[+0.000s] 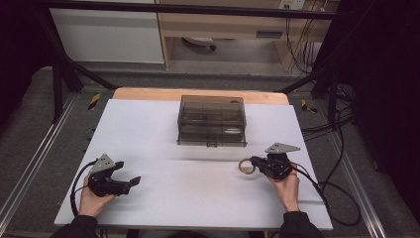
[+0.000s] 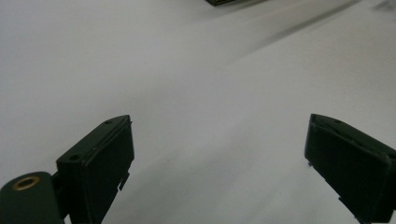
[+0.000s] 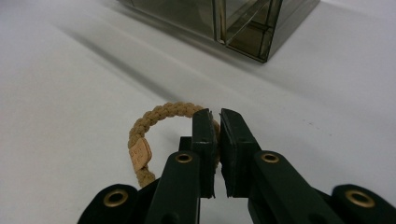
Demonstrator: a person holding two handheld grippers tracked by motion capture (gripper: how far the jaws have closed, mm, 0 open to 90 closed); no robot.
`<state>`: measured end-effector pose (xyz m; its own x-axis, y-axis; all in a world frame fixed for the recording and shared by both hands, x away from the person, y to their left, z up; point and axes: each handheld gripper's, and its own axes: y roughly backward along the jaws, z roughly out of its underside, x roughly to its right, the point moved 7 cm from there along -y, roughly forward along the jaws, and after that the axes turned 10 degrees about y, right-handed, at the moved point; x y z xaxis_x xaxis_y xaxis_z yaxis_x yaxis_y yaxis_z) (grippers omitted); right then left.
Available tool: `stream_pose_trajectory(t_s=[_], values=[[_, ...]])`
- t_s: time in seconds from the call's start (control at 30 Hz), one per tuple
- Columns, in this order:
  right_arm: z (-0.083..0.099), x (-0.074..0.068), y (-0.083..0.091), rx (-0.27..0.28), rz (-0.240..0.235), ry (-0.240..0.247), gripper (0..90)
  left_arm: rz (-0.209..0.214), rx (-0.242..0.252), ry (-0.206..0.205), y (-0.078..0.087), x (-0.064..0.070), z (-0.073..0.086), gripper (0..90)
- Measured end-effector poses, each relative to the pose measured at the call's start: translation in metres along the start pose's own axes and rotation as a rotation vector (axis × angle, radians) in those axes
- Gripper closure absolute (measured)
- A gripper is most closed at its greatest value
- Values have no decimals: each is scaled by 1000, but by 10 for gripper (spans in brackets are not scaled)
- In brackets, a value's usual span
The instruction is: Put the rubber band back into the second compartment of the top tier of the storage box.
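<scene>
bracelet [image 3: 159, 116]: tan braided loop with a small tag, pinched at one side between the right gripper's jaws, rest of loop sticking out left of them, low over the table [image 1: 198, 193]
right gripper [image 3: 217, 116]: jaws nearly together, clamped on the braid
box [image 1: 212, 120]: smoky clear plastic, ahead of the right jaws, well apart
left gripper [image 2: 219, 154]: jaws wide apart, bare table between them

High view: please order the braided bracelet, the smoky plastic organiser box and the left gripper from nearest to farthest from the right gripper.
1. Braided bracelet, held at the right gripper tips.
2. Smoky plastic organiser box, behind, toward the table's far edge.
3. Left gripper, across the table's near left.
</scene>
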<state>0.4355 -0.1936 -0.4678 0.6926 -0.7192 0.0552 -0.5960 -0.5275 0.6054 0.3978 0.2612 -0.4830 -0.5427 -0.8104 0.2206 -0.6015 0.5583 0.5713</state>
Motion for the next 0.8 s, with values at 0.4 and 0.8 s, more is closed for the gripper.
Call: stream_pose_trajectory(t_s=[0.4,0.8], values=[[-8,-4,8,15,-2,17,850,-1,0,0,0,0,0,75],[-18,-10,15,39,-7,34,851,-1,0,-1,0,0,0,75]])
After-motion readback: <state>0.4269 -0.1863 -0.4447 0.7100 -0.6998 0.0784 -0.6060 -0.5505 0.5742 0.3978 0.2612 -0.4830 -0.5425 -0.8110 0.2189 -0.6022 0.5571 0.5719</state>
